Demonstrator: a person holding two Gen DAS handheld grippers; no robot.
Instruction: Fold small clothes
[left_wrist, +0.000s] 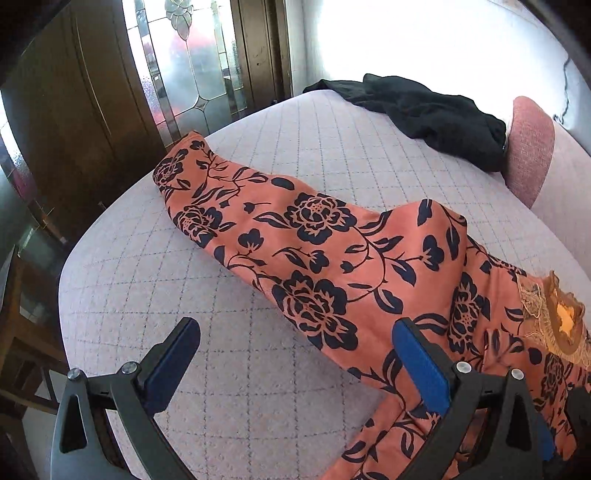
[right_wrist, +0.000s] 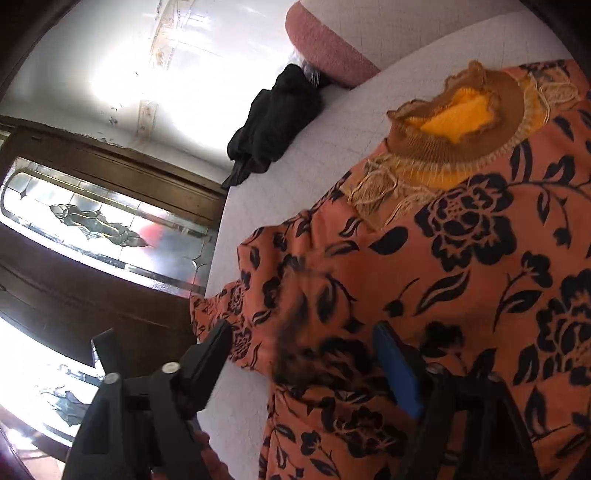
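An orange garment with dark blue flowers (left_wrist: 314, 251) lies stretched across the pale quilted bed (left_wrist: 229, 387), one long part reaching toward the far left edge. It also fills the right wrist view (right_wrist: 461, 295). A small yellow and brown knitted piece (right_wrist: 461, 118) rests on it near its upper end, also seen in the left wrist view (left_wrist: 561, 325). My left gripper (left_wrist: 295, 354) is open just above the bed, its right finger over the garment's edge. My right gripper (right_wrist: 303, 362) is open with a fold of the garment between its fingers.
A black garment (left_wrist: 436, 114) lies crumpled at the far side of the bed, next to a pink cushion (left_wrist: 532, 147). A dark wooden door with leaded glass (left_wrist: 192, 62) stands beyond the bed's left edge.
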